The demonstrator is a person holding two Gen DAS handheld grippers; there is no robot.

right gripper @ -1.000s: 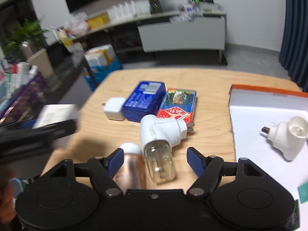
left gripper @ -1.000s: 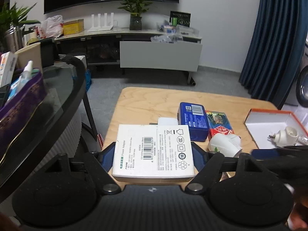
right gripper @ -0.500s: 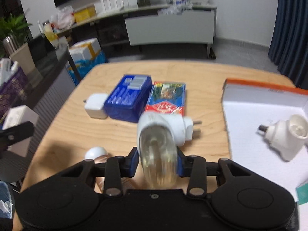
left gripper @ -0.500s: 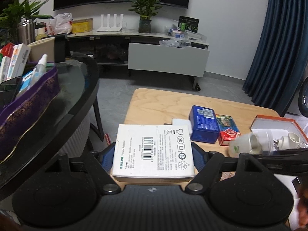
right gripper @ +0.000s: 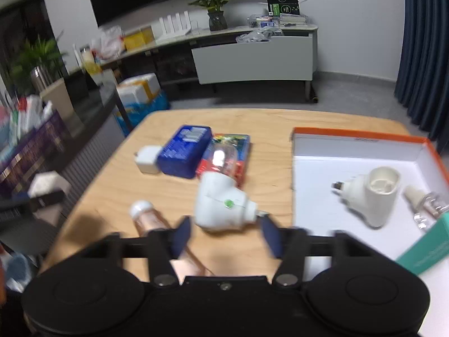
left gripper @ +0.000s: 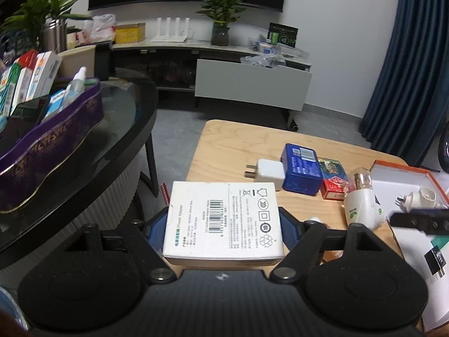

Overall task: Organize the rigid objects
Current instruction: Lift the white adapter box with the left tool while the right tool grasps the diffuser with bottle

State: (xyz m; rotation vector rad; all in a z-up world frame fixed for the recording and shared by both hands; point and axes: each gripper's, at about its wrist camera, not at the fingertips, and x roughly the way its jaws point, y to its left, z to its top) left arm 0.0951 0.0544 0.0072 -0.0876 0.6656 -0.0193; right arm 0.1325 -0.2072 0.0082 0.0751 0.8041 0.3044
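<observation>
While bottle-end faces away, vaporizer [right gripper: 221,205] lies tilted.

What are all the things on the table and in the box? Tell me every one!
wooden table: 1, light wood, under everything
orange box: 1, orange rim, white inside, on the table's right side
plug-in vaporizer: 1, white with clear bottle, just ahead of the right gripper
second vaporizer: 1, white, lying in the orange box
small clear bottle: 1, in the orange box, by its right wall
teal carton: 1, at the box's near right
blue tin: 1, table middle
red card pack: 1, right of the blue tin
white charger: 1, left of the blue tin
pink bottle: 1, white cap, near left
adapter box: 1, white, in the left gripper
left gripper: shut on the adapter box
right gripper: open
</observation>
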